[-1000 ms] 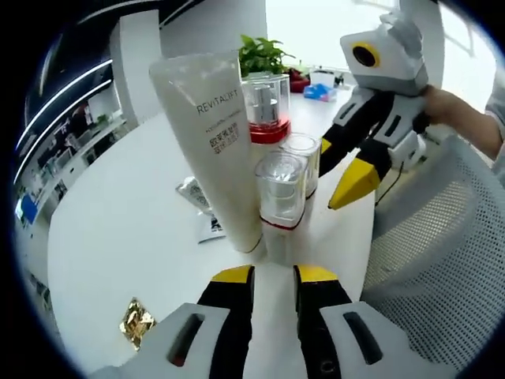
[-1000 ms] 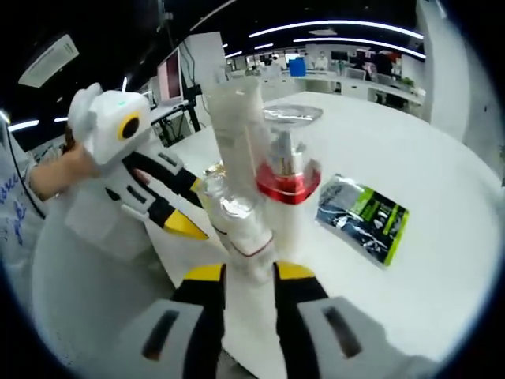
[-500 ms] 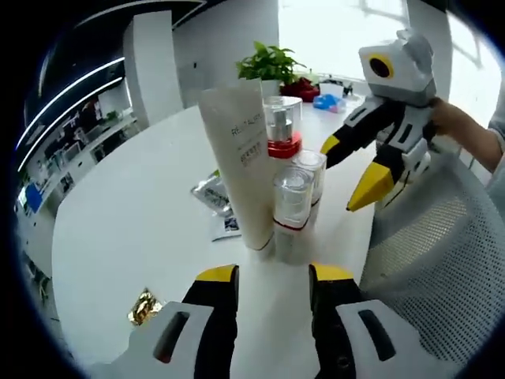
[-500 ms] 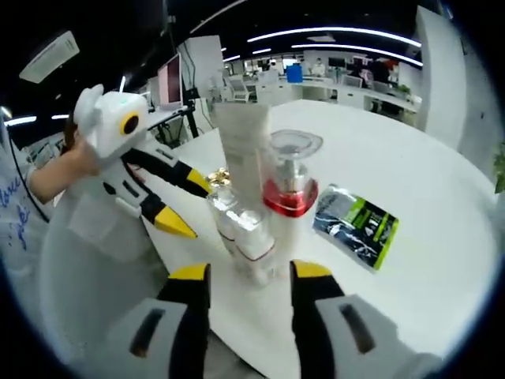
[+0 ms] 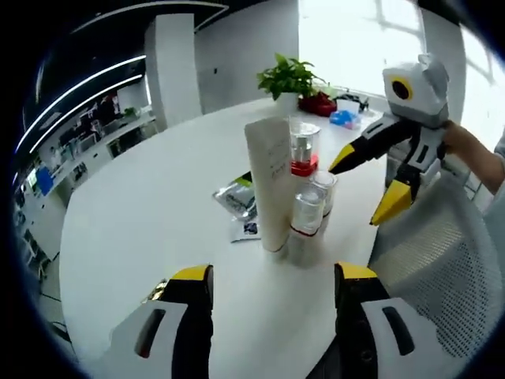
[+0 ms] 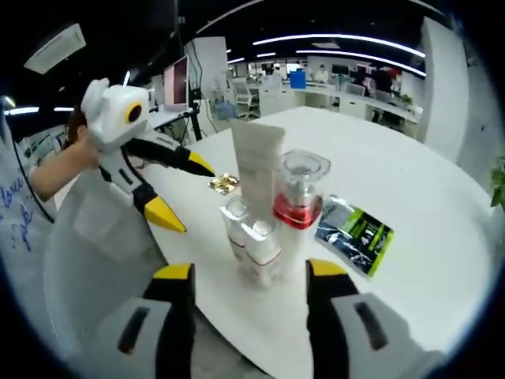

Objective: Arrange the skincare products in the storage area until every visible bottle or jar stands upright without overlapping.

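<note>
Four skincare items stand upright in a tight cluster on the round white table [image 5: 142, 213]. They are a tall white tube [image 5: 272, 185] [image 6: 259, 170], a clear bottle with a red band [image 5: 304, 150] [image 6: 298, 197] and two small clear-capped bottles [image 5: 308, 221] [image 6: 263, 245]. My left gripper [image 5: 274, 276] is open and empty, a short way back from the cluster; it also appears in the right gripper view [image 6: 181, 189]. The right gripper [image 6: 249, 272] is open too, on the opposite side [image 5: 367, 185]. Neither touches a product.
A green-and-black sachet [image 6: 355, 229] [image 5: 237, 197] lies flat beside the cluster. A gold wrapper [image 6: 225, 183] [image 5: 155, 290] lies nearer the table's edge. A potted plant [image 5: 289, 76] stands at the far side. A white mesh chair [image 5: 426, 260] stands by the table.
Both grippers have drawn back from the cluster, which looks smaller in both views. Their jaws have spread from a narrow gap to wide open. The products stay put.
</note>
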Demonstrator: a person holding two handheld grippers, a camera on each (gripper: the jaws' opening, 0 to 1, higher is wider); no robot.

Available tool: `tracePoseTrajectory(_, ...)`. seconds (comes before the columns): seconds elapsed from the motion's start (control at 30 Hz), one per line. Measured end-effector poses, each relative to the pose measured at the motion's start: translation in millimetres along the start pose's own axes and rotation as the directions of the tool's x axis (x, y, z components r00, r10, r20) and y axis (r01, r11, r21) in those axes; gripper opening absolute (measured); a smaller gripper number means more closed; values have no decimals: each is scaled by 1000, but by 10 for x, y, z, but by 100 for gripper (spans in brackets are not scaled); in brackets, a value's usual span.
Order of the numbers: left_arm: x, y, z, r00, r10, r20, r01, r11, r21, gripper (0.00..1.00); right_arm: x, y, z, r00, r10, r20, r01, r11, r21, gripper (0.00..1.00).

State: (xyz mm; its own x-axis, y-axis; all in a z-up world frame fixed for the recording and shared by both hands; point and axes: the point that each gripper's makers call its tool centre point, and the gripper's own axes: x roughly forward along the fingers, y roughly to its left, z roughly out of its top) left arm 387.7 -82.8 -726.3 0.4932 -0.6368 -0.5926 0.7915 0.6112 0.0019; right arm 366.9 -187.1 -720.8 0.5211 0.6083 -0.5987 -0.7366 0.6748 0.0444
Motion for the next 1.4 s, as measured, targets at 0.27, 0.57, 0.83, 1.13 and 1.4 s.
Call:
tracePoseTrajectory(0.27,-110,63,-22,1000,28,-9,-28,999,-22,75,-44,12,41,1000,-8,6,8,1000,-21,71)
tracePoseTrajectory(0.57,-193,59,-62,999,40,-13,-40,998,-44,88,-84,36,82,1000,-12,9,13,998,-59,82)
tracePoseTrajectory(0.83,-284,71,-89,999,39,-10,-40,997,-61,96,-131,29,115,999,-33,11,34,996,-85,91)
tracePoseTrajectory(1.13,-362,131,-115,998,57,-18,-58,997,-56,97,-156,0,122,999,-42,11,43,995,-91,94)
tracePoseTrajectory(1.4,-402,194,-129,998,64,-24,-65,997,-52,97,-120,-88,97,998,-57,-7,56,994,-96,100)
